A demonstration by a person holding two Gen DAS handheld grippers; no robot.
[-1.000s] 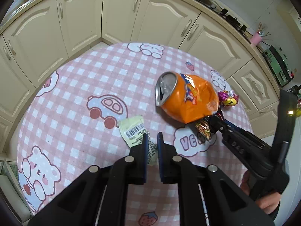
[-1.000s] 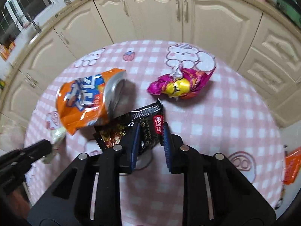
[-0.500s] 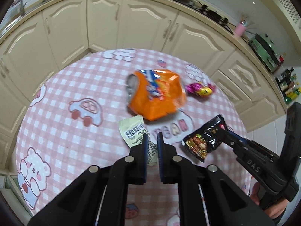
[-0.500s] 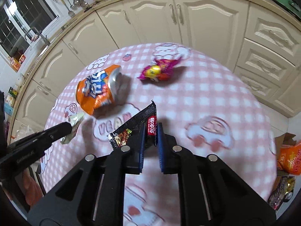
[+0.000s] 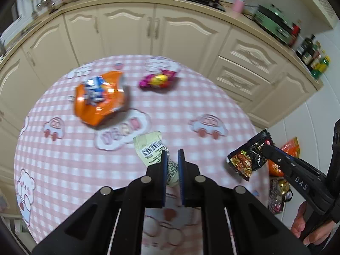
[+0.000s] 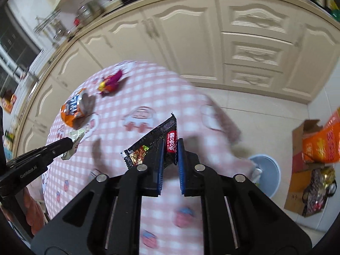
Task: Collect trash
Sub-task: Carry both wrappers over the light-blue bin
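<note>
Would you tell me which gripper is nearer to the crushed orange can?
Left. The left gripper hangs just beside the orange can; the right gripper is out near the table edge.

Cream cabinets (image 5: 153, 34), pink checked tablecloth (image 5: 63, 159), green appliance (image 5: 274, 19), bottles (image 5: 314, 57) on counter

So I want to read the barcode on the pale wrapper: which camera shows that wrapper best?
The left wrist view. There the pale wrapper sits close and sharp between the left gripper's fingers, barcode facing the lens. In the right wrist view it is only a small, blurred scrap at that gripper's tip, barcode unreadable.
</note>
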